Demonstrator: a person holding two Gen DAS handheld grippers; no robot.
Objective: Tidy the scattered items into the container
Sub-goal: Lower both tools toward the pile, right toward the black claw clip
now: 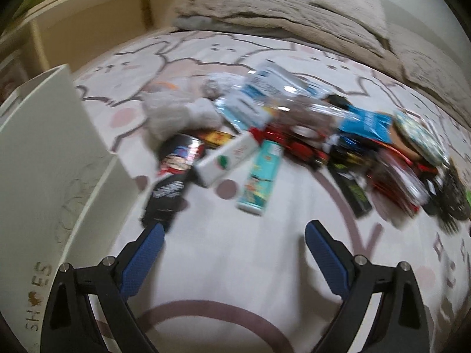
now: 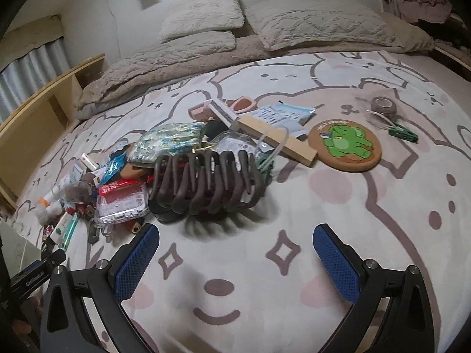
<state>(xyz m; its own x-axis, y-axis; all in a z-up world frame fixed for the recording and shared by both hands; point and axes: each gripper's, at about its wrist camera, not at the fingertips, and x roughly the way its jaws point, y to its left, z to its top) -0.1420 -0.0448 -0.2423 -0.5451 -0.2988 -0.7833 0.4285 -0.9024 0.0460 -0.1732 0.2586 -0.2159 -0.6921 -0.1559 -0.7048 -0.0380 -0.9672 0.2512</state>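
Surface: a bed spread with a white blanket (image 2: pixel 294 229) printed with pink-and-mauve cartoon bears, stars and dots. All places below are given from the brown hair claw (image 2: pixel 206 185), which lies near the middle of the blanket.

- Head of bed, far beyond the claw: two beige pillows (image 2: pixel 203 14) and a rumpled beige quilt (image 2: pixel 164 56).
- Far left of the claw: a pale wood shelf (image 2: pixel 50 100) running along the bedside, with a curtain behind it. White wall above, with a small sign.
- Just left of the claw: a heap of scattered items, among them a clear case (image 2: pixel 122 203), a patterned pouch (image 2: pixel 167 141), and a teal tube (image 1: pixel 260 173) beside a white tube (image 1: pixel 228 158) and a dark can (image 1: pixel 179 156).
- Behind and right of the claw: a wooden block (image 2: pixel 276 139), paper leaflets (image 2: pixel 282 114), and a pink comb-like item (image 2: pixel 217 107).
- Right of the claw: a round coaster (image 2: pixel 344 145) with a green elephant; farther right, a tape roll (image 2: pixel 382 104) and a green clip (image 2: pixel 403 133).
- Container (image 1: pixel 44 158): a white box marked "SHOES", standing at the far left edge of the heap.

Left gripper (image 1: pixel 234 235): spread wide, holding nothing, over bare blanket near the tubes; that view is motion-blurred.
Right gripper (image 2: pixel 235 235): spread wide, holding nothing, just short of the claw.
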